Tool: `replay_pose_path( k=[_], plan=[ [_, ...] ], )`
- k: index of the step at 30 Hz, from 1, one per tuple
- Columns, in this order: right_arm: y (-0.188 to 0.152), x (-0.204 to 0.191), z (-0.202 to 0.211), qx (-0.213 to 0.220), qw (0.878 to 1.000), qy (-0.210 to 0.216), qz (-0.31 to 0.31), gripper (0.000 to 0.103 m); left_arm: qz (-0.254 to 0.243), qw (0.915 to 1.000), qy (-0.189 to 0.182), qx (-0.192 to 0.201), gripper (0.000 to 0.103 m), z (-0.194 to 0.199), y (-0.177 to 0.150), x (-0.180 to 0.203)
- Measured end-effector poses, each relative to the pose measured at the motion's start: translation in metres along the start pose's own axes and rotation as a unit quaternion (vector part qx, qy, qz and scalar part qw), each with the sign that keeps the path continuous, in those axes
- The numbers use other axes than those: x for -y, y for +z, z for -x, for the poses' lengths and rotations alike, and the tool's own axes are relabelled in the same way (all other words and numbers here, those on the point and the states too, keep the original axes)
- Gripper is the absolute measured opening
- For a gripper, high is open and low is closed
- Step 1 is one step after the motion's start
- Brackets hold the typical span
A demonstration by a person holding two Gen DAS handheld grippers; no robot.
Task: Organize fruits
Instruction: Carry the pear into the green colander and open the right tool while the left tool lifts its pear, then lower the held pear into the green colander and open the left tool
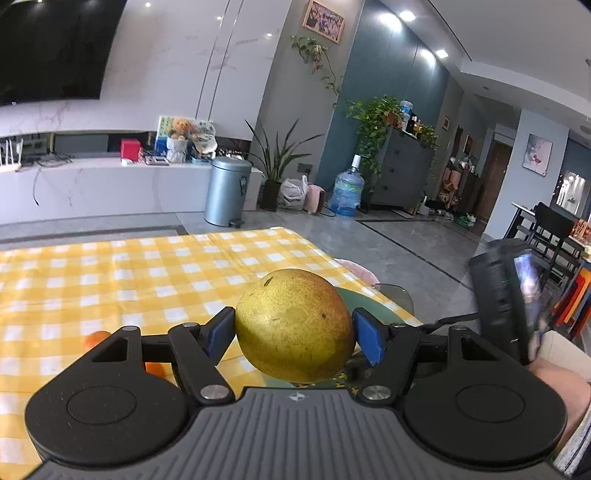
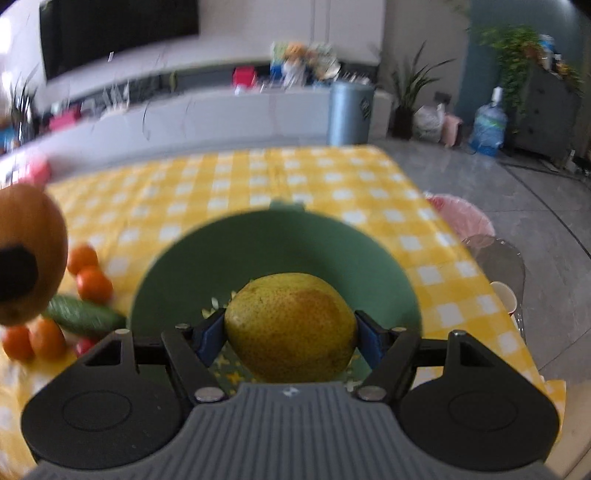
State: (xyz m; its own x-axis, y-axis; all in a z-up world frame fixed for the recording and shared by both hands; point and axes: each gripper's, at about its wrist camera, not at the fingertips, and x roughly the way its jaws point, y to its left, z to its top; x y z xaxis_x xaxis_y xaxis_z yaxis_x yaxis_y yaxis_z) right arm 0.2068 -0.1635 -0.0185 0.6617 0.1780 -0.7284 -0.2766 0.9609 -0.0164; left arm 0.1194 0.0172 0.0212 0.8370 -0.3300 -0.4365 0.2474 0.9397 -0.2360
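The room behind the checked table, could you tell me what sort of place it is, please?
Most likely a home living room: a large dark television on a marble-look wall, potted plants, and a water jug by a grey drawer cabinet.

I am working in a home's living room. Beyond my table's yellow checked cloth runs a long white TV bench under a big dark screen. Right of the bench stand a pedal bin, potted plants, a water jug and a grey dresser; a framed picture hangs above.
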Motion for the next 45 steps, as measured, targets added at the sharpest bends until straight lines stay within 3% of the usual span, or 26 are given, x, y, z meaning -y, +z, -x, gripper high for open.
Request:
replay_pose_path(
  k=[7,15,17,18,19,20,25,28,30,33,37,43,45],
  plan=[
    [0.003,-0.013,-0.042,-0.072,0.995,-0.028,0.057,0.069,0.003,0.9998,-0.015,-0.014,0.079,-0.016,-0.004,-0.010],
    [0.008,-0.017,-0.063,-0.118,0.990,-0.041,0.059,0.069,0.000,0.9994,-0.025,-0.024,0.079,-0.016,-0.011,-0.014],
    [0.009,-0.017,-0.059,-0.110,0.991,-0.045,0.053,0.070,0.001,0.9994,-0.024,-0.026,0.079,-0.016,-0.012,-0.014],
    [0.010,-0.017,-0.058,-0.106,0.992,-0.049,0.052,0.078,0.001,0.9994,-0.024,-0.027,0.079,-0.016,-0.012,-0.014],
    [0.011,-0.015,-0.054,-0.094,0.993,-0.048,0.046,0.094,0.001,0.9993,-0.024,-0.027,0.079,-0.015,-0.011,-0.014],
    [0.013,-0.012,-0.046,-0.074,0.996,-0.043,0.034,0.099,0.001,0.9993,-0.024,-0.027,0.079,-0.015,-0.010,-0.014],
    [0.006,0.010,0.001,0.040,0.998,-0.020,-0.035,0.099,-0.007,0.9994,-0.022,-0.026,0.079,-0.014,-0.010,-0.010],
    [-0.011,0.029,0.026,0.089,0.991,-0.049,-0.086,0.099,-0.019,0.9987,-0.027,-0.040,0.079,-0.018,-0.010,-0.003],
    [-0.021,0.041,0.035,0.099,0.986,-0.088,-0.101,0.099,-0.028,0.9976,-0.032,-0.054,0.079,-0.025,-0.009,0.006],
    [-0.029,0.056,0.039,0.094,0.982,-0.111,-0.119,0.099,-0.054,0.9954,-0.035,-0.071,0.079,-0.040,-0.011,0.022],
    [-0.034,0.068,0.040,0.099,0.979,-0.091,-0.155,0.099,-0.075,0.9901,-0.033,-0.114,0.079,-0.064,-0.015,0.039],
    [-0.036,0.062,0.047,0.129,0.978,-0.066,-0.151,0.099,-0.098,0.9827,0.002,-0.157,0.079,-0.101,-0.012,0.045],
    [-0.038,0.065,0.049,0.138,0.975,-0.069,-0.163,0.099,-0.102,0.9824,0.009,-0.157,0.079,-0.110,-0.008,0.044]
  ],
)
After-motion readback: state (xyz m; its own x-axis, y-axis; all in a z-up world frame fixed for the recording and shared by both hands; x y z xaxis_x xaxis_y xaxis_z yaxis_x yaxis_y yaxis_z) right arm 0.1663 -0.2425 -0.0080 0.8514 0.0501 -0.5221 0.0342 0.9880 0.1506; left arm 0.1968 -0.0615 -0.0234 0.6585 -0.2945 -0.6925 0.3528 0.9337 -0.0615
